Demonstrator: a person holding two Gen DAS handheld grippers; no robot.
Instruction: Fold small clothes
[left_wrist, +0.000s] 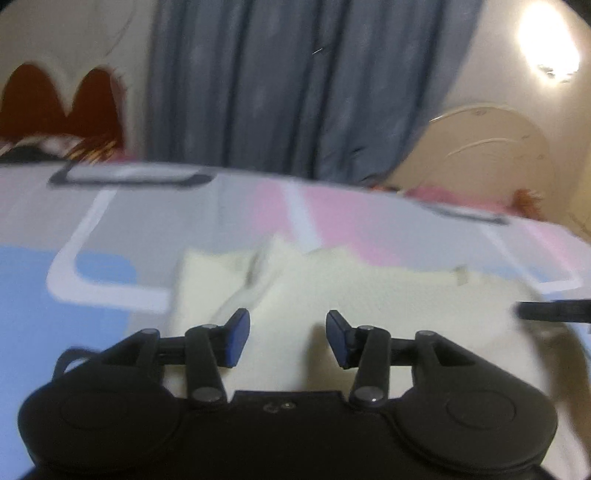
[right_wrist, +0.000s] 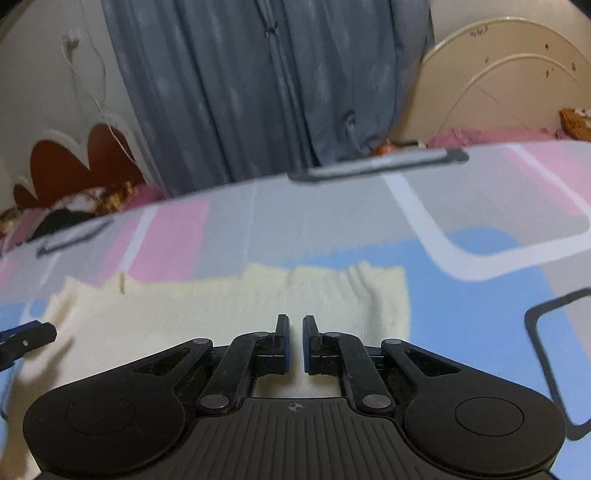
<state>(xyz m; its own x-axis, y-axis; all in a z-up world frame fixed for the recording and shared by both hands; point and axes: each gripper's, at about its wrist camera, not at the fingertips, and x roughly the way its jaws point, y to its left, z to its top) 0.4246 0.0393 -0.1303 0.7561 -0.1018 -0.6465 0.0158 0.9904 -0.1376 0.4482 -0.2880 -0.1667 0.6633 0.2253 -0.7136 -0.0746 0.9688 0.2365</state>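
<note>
A small cream-white garment lies on the patterned bed sheet, with a rumpled fold near its far left corner. My left gripper hovers over its near part with the jaws open and nothing between them. In the right wrist view the same garment lies flat with a ribbed band at its far right. My right gripper is above its right part, jaws nearly together with a narrow gap, holding nothing. The left gripper's finger shows at that view's left edge.
The sheet has pink, blue, grey and white shapes. Grey curtains hang behind the bed. A cream headboard stands at the right, a red-brown scalloped one at the left. A lamp glare is at the top right.
</note>
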